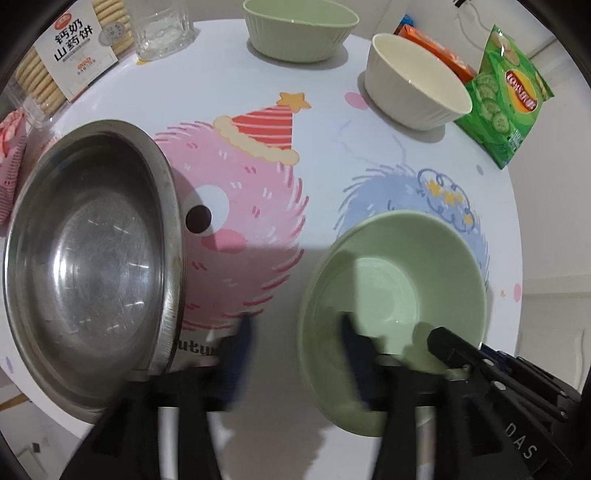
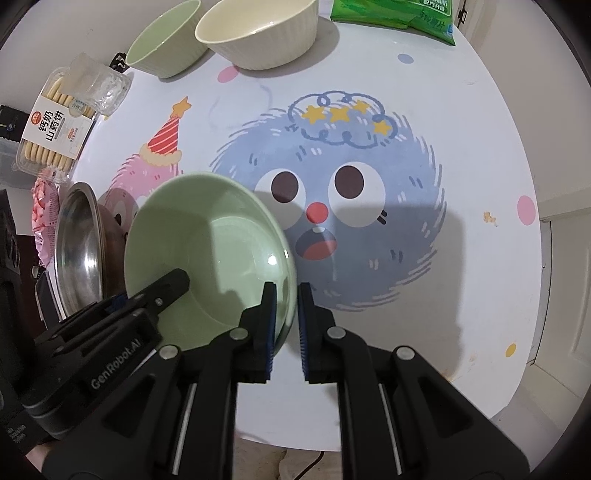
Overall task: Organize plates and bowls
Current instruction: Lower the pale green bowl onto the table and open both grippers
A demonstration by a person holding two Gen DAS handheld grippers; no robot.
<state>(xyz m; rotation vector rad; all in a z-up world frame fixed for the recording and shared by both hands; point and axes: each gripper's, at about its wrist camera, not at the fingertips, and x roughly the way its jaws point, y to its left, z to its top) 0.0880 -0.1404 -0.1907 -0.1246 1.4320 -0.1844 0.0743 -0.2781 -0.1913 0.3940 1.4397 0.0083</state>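
— So how far along is the sorting?

— Barely begun, I'd judge. Nothing is stacked yet. The near green bowl (image 2: 210, 251) is the landmark: it is tilted, and the right gripper (image 2: 286, 317) straddles its rim, one finger inside and one outside.

— Clamped on it?

— Nearly. The fingers are close together around the rim, but a gap shows on the outer side, so I cannot tell whether they are pinching it. The tilt suggests something is bearing on the bowl.

— And the other one?

— The left gripper (image 1: 295, 336) has its fingers wide apart: one reaches into that same bowl, the other hangs over the tablecloth (image 1: 258, 74) between the bowl and the steel plate (image 1: 92, 258), holding nothing.

— Where is everything else?

— The steel plate lies just beside the near green bowl, on its left, also tipped up. Well beyond the bowl, at the far edge, stand a second green bowl (image 1: 299, 29) and a cream bowl (image 1: 417, 85), near each other but apart. Snack packets and a glass (image 1: 162, 29) sit around the far side.

— What's left, then?

— Almost all of it, I think: nesting the three bowls and setting the plate in its place.
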